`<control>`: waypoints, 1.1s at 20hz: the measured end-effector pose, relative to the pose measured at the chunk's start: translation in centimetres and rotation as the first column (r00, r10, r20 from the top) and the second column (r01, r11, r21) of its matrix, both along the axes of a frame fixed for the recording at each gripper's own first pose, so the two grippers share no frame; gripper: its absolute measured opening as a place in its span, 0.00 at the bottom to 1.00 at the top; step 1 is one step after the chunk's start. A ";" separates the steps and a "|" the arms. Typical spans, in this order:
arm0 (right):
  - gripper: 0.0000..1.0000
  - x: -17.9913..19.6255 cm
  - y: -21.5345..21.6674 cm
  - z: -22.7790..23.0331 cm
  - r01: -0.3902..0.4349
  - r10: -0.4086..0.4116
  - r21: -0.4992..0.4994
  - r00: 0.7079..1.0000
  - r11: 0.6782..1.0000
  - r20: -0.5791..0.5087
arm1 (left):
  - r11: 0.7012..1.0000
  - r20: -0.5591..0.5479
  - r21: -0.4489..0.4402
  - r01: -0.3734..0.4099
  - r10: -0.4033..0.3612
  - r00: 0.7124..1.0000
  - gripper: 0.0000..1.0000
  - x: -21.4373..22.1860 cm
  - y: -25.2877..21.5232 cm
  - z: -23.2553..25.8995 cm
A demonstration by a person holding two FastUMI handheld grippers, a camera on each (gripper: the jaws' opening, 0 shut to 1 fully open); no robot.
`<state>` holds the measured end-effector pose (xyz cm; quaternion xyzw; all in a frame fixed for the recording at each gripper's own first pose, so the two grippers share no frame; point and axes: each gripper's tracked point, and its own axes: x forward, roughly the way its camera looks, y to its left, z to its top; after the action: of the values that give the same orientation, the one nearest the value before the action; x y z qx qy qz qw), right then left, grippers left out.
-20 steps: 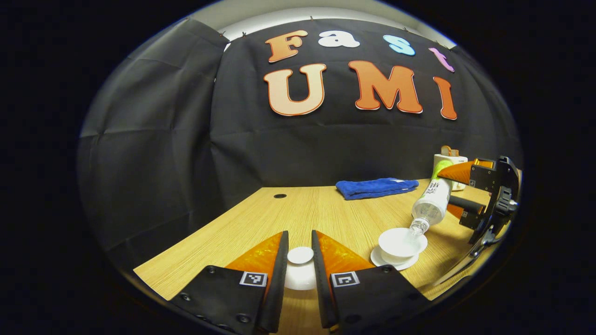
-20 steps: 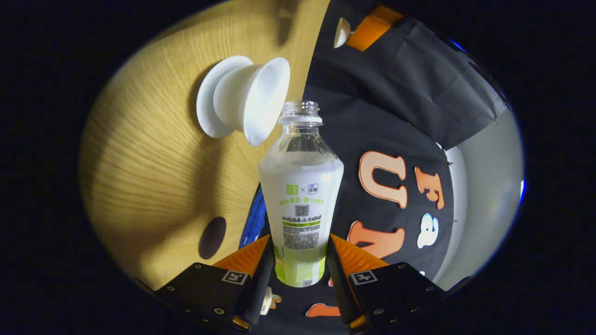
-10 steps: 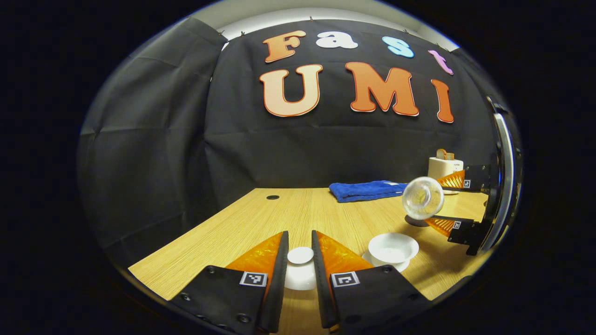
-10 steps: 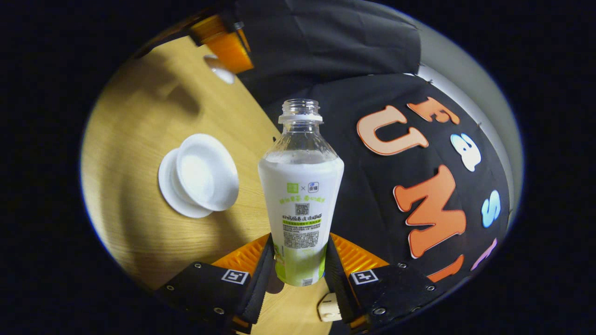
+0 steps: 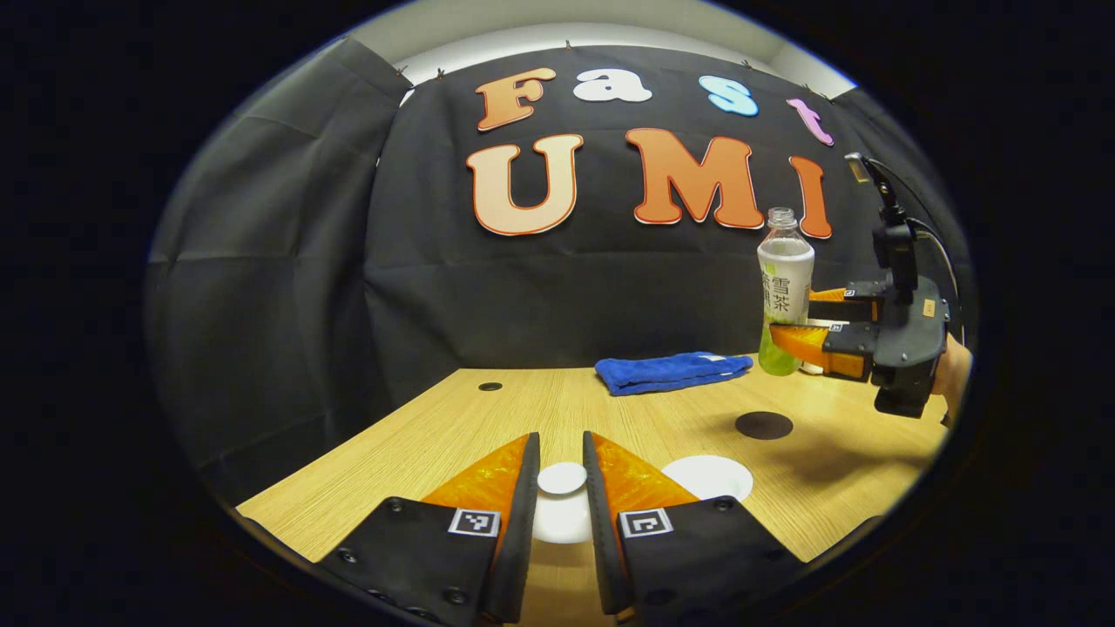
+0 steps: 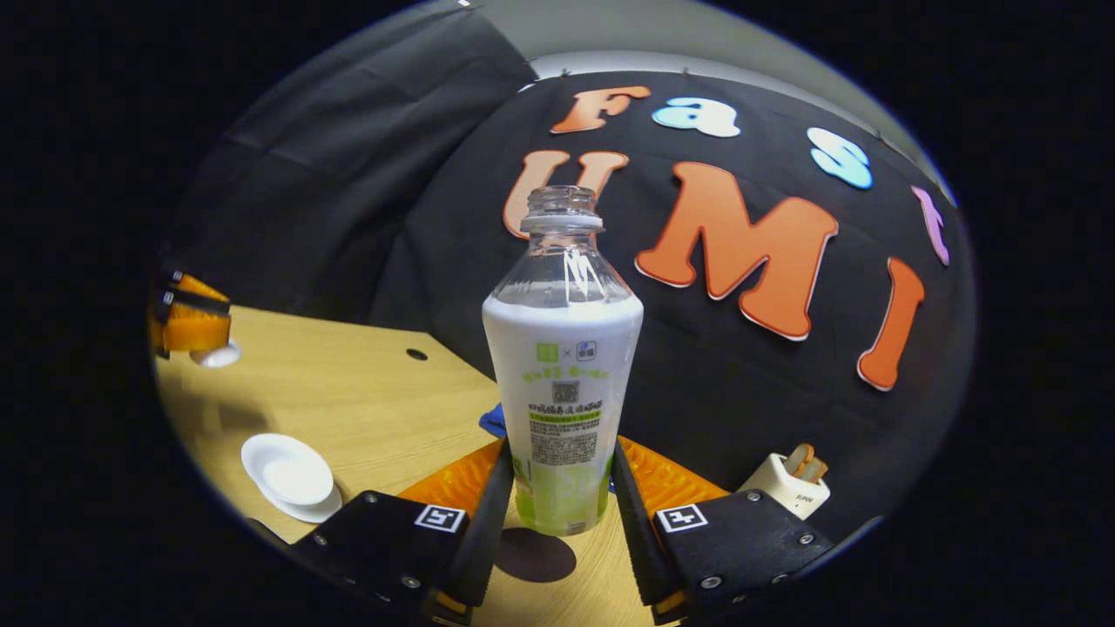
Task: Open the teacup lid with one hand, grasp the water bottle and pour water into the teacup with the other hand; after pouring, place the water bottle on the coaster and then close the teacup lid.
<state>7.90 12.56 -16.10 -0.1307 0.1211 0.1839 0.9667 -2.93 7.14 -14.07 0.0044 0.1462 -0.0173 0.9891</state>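
Observation:
My left gripper (image 5: 560, 441) is shut on the white teacup lid (image 5: 562, 501), holding it just above the wooden table. The open white teacup (image 5: 707, 476) stands on its saucer right of it, partly behind my finger. In the right gripper view the teacup (image 6: 297, 478) sits low at the left. My right gripper (image 6: 560, 449) is shut on the uncapped water bottle (image 6: 562, 374), which is upright in the air. The dark round coaster (image 6: 534, 555) lies just below the bottle's base. In the left gripper view the bottle (image 5: 784, 287) hangs above and behind the coaster (image 5: 764, 425).
A folded blue towel (image 5: 666, 373) lies at the back of the table (image 5: 435, 435). A small white box (image 6: 784, 488) with brown slices stands at the back right. A hand (image 5: 954, 383) holds the right gripper. A cable hole (image 5: 489, 386) marks the tabletop.
The bottle has swung from tilted over the teacup to upright, and has risen and moved away toward the coaster. The left gripper still holds the lid in the same place.

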 end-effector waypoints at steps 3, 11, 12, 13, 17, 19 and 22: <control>0.65 0.1 -0.5 -0.6 0.049 -0.036 0.128 0.994 0.990 -0.102 | 1.000 0.008 -0.001 0.006 -0.006 1.000 0.36 0.0 -0.5 0.1; 0.65 -0.7 -0.7 -3.6 0.148 -0.099 0.162 0.956 0.976 -0.275 | 1.000 -0.004 0.014 0.002 -0.002 1.000 0.36 -0.3 -0.5 -0.5; 0.65 -0.7 -0.5 -3.8 0.151 -0.100 0.159 0.952 0.976 -0.290 | 1.000 -0.006 0.012 0.002 -0.002 1.000 0.36 -0.3 -0.5 -0.6; 0.65 -0.7 -0.4 -4.0 0.155 -0.102 0.155 0.948 0.976 -0.303 | 1.000 -0.009 0.010 0.002 -0.002 1.000 0.36 -0.4 -0.6 -0.6; 0.65 -0.9 -0.2 -5.2 0.183 -0.114 0.154 0.920 0.971 -0.374 | 1.000 -0.015 0.008 0.006 -0.006 1.000 0.36 -0.3 -0.6 -1.0; 0.66 -0.7 -0.2 -5.9 0.193 -0.120 0.162 0.918 0.968 -0.378 | 1.000 -0.016 0.005 0.009 -0.008 1.000 0.36 -0.2 -0.9 -1.1; 0.66 -1.0 -0.4 -6.1 0.192 -0.120 0.159 0.918 0.968 -0.378 | 1.000 -0.016 -0.007 0.019 -0.019 1.000 0.36 -0.2 -1.5 -0.9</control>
<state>6.87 12.14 -22.19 0.0101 0.2902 0.1379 0.9469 -3.09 5.65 -15.00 0.0022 0.1540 -0.0270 0.9877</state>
